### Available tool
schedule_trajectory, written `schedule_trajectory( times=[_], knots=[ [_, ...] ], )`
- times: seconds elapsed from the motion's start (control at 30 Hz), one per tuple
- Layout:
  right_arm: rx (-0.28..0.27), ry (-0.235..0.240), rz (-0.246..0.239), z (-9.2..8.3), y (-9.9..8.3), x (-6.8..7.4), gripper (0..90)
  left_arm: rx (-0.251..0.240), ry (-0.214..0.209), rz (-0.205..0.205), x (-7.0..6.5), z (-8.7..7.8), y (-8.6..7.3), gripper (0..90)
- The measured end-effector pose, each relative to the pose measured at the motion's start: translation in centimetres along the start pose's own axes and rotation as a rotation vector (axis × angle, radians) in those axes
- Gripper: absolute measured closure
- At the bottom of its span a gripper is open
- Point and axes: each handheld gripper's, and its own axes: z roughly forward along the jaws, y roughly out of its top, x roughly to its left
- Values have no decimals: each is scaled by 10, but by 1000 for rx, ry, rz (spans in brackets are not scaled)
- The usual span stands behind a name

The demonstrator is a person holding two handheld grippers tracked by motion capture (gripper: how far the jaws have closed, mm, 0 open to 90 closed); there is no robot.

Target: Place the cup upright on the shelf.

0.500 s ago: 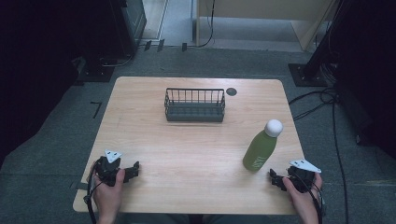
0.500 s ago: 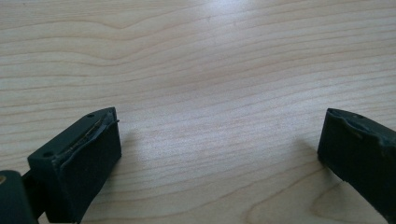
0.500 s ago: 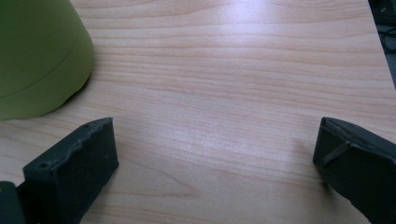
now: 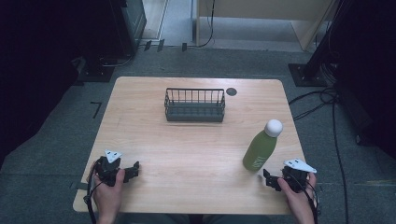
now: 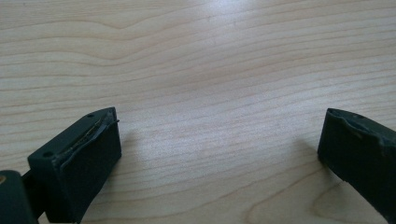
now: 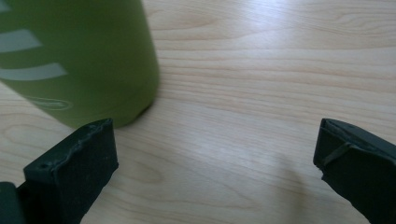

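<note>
At the near left edge of the wooden table (image 4: 196,149) we see the left gripper (image 4: 133,169), jaws spread wide over bare wood. The dark wire basket (image 4: 194,105) sits mid-table toward the far side. Right of it a green bottle (image 4: 261,147) with a white cap (image 4: 273,127) stands upright, just beside the right gripper (image 4: 268,179), jaws likewise apart.

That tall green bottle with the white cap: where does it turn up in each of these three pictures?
High view: the tall green bottle with the white cap stands upright at the table's right, just ahead of the right gripper.
Left gripper view: not in it; bare wood lies between the open fingers.
Right gripper view: its green lower body sits upper left, beyond the left finger.
Shared landmark: the light wooden tabletop.
</note>
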Motion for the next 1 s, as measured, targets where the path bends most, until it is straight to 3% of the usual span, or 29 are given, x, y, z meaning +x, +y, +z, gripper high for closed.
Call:
schedule_trajectory(
  times=[0.4,0.73,1.0],
  knots=[
    [-55,90,-19,-11,10,22,0,0,0,0,0,0,0,0],
    [-88,118,-22,-14,20,39,0,0,0,0,0,0,0,0],
    [-138,137,24,-19,31,50,0,0,0,0,0,0,0,0]
  ],
)
